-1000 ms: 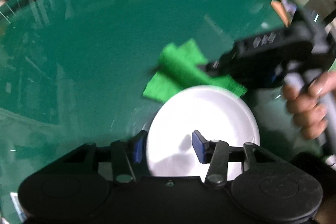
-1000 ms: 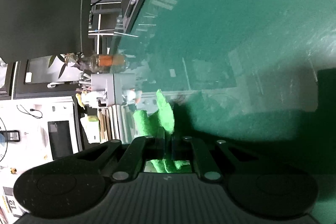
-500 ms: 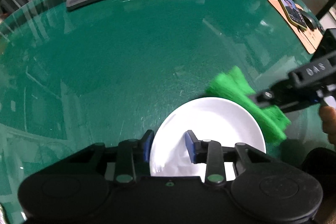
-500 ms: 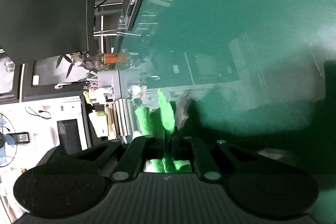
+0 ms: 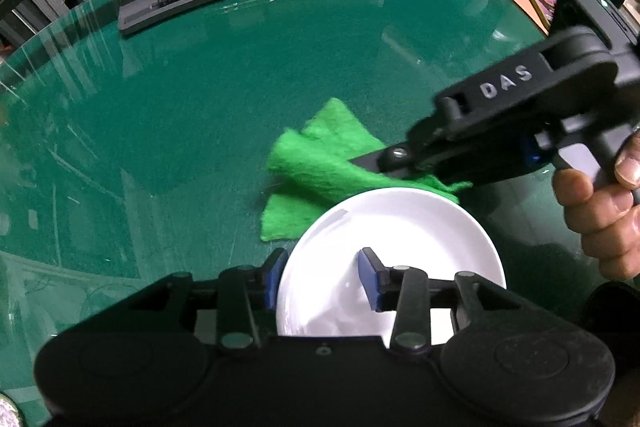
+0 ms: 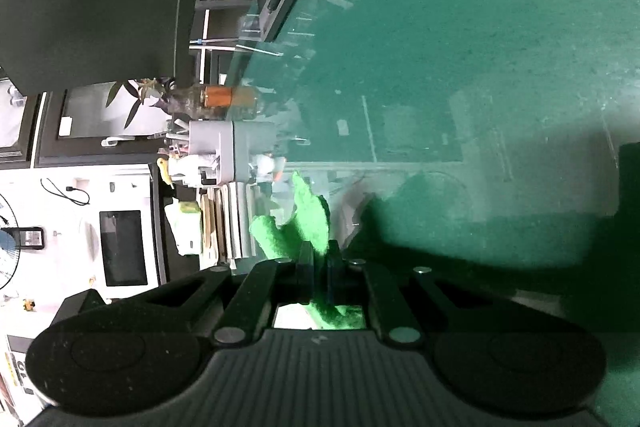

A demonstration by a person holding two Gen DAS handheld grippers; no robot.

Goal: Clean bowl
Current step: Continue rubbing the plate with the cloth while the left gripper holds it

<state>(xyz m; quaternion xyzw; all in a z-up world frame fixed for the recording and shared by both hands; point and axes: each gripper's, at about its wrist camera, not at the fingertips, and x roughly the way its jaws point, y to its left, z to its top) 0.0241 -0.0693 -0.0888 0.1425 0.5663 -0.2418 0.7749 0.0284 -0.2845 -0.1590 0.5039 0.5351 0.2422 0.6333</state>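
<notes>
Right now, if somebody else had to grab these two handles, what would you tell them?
Left gripper: fingers straddle the near rim of the white bowl on the green table; whether they pinch it is unclear.
Right gripper: shut on the green cloth, which hangs at the bowl's far rim, beyond its edge.
Done: cloth picked up.
Left: wipe the bowl's inside, then put the cloth down.

Green cloth [image 5: 320, 167] and right claw [image 5: 372, 163] crowd the bowl's [image 5: 400, 219] far rim.
</notes>
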